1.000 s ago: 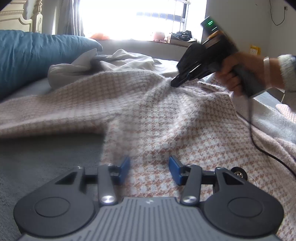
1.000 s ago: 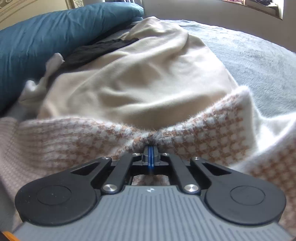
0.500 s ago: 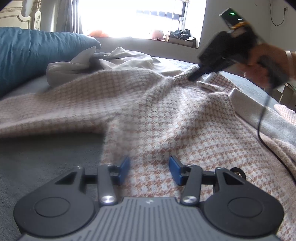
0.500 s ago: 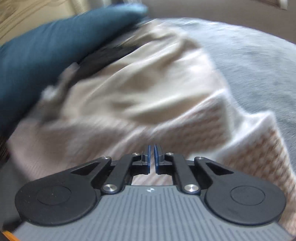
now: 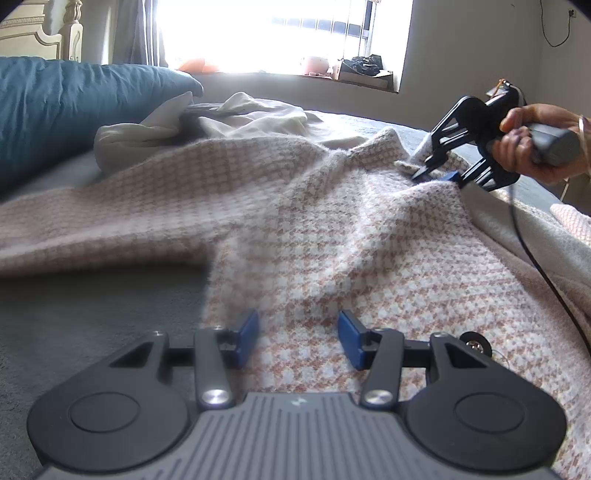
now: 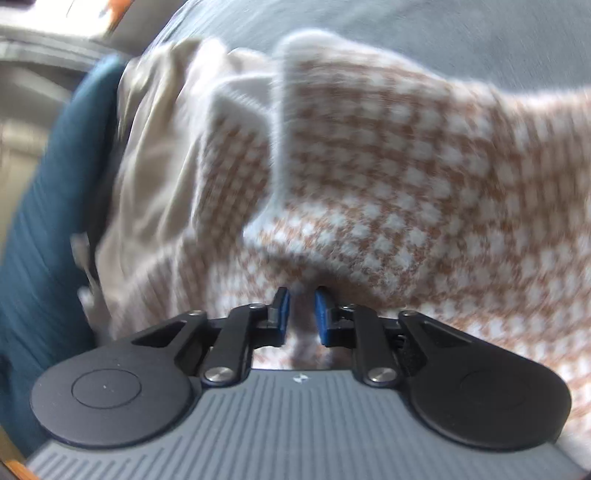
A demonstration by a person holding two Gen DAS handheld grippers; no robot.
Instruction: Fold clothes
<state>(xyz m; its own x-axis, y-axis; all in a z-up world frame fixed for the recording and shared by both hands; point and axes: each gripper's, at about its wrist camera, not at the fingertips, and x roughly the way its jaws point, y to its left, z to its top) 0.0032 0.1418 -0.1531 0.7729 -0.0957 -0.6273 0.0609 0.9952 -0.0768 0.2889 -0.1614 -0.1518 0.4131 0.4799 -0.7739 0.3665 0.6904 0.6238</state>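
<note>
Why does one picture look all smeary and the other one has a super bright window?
Right wrist view: the checked sweater and blue pillow are smeared by motion blur. Left wrist view: mostly sharp, but the window is washed out white by glare, and the fisheye lens bends the edges.

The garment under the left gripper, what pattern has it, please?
Pink-and-white houndstooth garment, clearest in the left wrist view.

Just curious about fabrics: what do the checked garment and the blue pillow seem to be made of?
The checked garment looks like a thick, fuzzy wool-type knit or weave: soft hairs stand off its edges and the pattern is woven in. The blue pillow looks like smooth matte cotton-like cloth with fine creases. The fibre cannot be told for sure.
</note>
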